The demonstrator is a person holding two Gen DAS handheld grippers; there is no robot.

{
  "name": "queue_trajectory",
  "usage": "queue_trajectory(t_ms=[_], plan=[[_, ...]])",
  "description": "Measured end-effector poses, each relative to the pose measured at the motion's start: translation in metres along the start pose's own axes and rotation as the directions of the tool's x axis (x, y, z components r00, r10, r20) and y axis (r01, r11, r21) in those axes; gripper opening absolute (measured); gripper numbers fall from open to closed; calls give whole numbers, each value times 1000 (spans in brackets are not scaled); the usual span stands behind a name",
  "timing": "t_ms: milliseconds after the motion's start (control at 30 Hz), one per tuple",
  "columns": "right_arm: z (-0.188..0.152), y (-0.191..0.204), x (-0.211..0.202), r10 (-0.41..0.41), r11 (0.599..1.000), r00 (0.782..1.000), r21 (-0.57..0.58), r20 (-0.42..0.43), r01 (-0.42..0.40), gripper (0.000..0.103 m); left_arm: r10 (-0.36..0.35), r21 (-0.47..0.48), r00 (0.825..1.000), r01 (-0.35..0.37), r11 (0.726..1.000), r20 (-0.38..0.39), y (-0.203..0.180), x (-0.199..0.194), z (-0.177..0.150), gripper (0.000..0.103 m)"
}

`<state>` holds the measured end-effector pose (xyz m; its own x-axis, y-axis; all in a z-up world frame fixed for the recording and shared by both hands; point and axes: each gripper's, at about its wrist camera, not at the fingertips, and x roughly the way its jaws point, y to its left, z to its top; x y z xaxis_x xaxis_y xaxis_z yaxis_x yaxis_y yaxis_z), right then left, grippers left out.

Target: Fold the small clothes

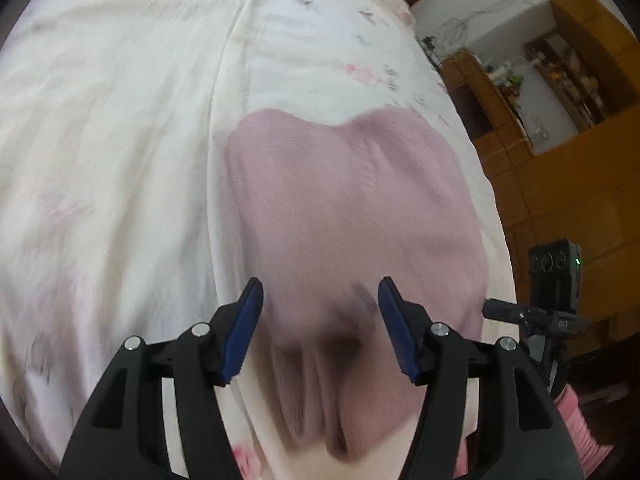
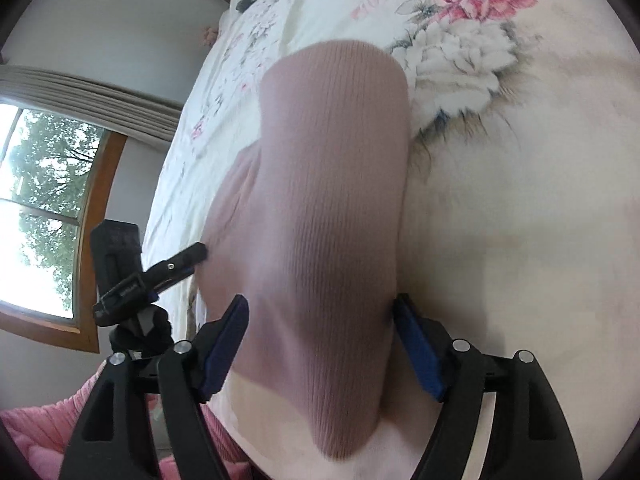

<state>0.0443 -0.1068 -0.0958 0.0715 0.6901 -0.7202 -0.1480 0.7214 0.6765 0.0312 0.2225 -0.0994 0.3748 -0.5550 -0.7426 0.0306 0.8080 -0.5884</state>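
The garment [image 1: 352, 216] is laid on the bedsheet [image 1: 120, 140], near the bed's right edge. The left gripper [image 1: 320, 304] is held over its near end, one finger set to each side. The right gripper [image 2: 320, 320] is placed likewise around a raised fold. Cabinets [image 1: 560, 184] are seen beyond the bed's right edge; a window [image 2: 40, 200] is seen at the left.

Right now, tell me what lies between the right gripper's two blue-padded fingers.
The pink ribbed knit garment, on the floral bedsheet, fills the open gap, per the right wrist view.
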Motion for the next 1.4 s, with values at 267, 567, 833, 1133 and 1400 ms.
queue_trajectory(t_ms=[267, 567, 833, 1133, 1400], plan=[[-37, -13, 8, 4, 1000, 1000, 24, -9, -4, 66, 86, 101, 996, -85, 991, -5, -27, -2, -46, 64], [-38, -1, 15, -15, 1000, 1000, 12, -10, 15, 25, 189, 38, 980, -187, 982, -57, 9, 14, -67, 62], [-43, -5, 23, -62, 997, 998, 36, -11, 62, 28, 206, 56, 977, -203, 978, -58, 14, 13, -70, 63], [-67, 36, -6, -303, 951, 950, -47, 72, 307, 76, 226, 73, 974, -226, 972, 2, -18, -29, -79, 68], [-88, 78, -31, -427, 893, 892, -84, 150, 442, 90, 288, 86, 957, -289, 953, 25, -47, -60, -92, 75]])
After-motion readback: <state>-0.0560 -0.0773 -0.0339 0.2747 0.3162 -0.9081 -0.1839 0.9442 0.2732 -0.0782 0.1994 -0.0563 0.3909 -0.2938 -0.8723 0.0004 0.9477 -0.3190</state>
